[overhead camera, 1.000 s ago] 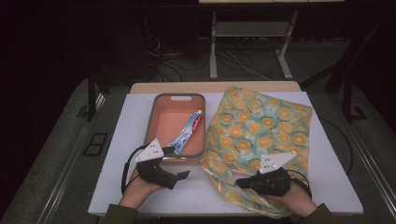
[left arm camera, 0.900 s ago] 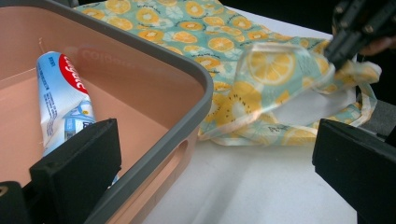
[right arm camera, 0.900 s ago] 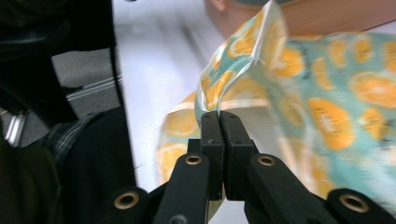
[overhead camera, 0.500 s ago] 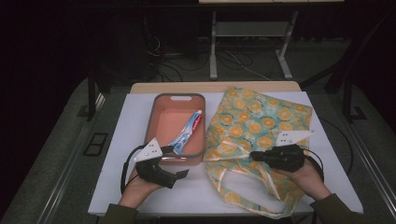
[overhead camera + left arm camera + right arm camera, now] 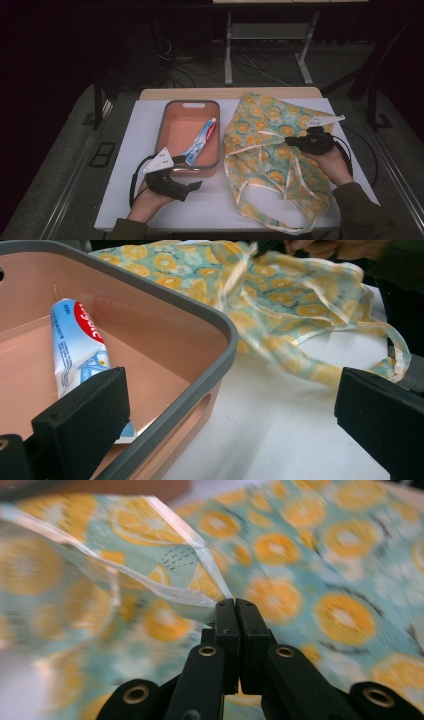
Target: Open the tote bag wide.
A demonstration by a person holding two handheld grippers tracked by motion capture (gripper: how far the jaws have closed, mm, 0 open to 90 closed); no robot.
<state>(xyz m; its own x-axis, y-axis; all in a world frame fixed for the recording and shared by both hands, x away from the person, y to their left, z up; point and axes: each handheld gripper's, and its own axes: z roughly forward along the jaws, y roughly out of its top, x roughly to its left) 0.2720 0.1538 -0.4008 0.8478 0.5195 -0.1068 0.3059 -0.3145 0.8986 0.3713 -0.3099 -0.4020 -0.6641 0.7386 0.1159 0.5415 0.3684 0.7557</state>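
A pink tray with a grey rim (image 5: 170,107) holds a blue-and-white toothpaste tube (image 5: 202,137). Right of it lies a teal cloth bag printed with orange slices (image 5: 265,120). My left gripper (image 5: 189,172) stands open at the tray's near right corner. In the left gripper view its jaws straddle that corner (image 5: 220,335), with the tube (image 5: 75,350) just past the left jaw. My right gripper (image 5: 290,142) is over the bag, shut on its white-trimmed edge (image 5: 200,587), which rises in a fold from the jaws (image 5: 235,605).
The white table top (image 5: 135,125) ends in a front edge close below my hands. The bag's loose handles (image 5: 295,200) trail toward that edge at the right. A cable loops from each gripper. A metal stand (image 5: 270,45) is on the dark floor beyond the table.
My right gripper has moved away from the front edge, up and to the right over the bag, drawing the bag's edge with it. The left gripper has stayed put.
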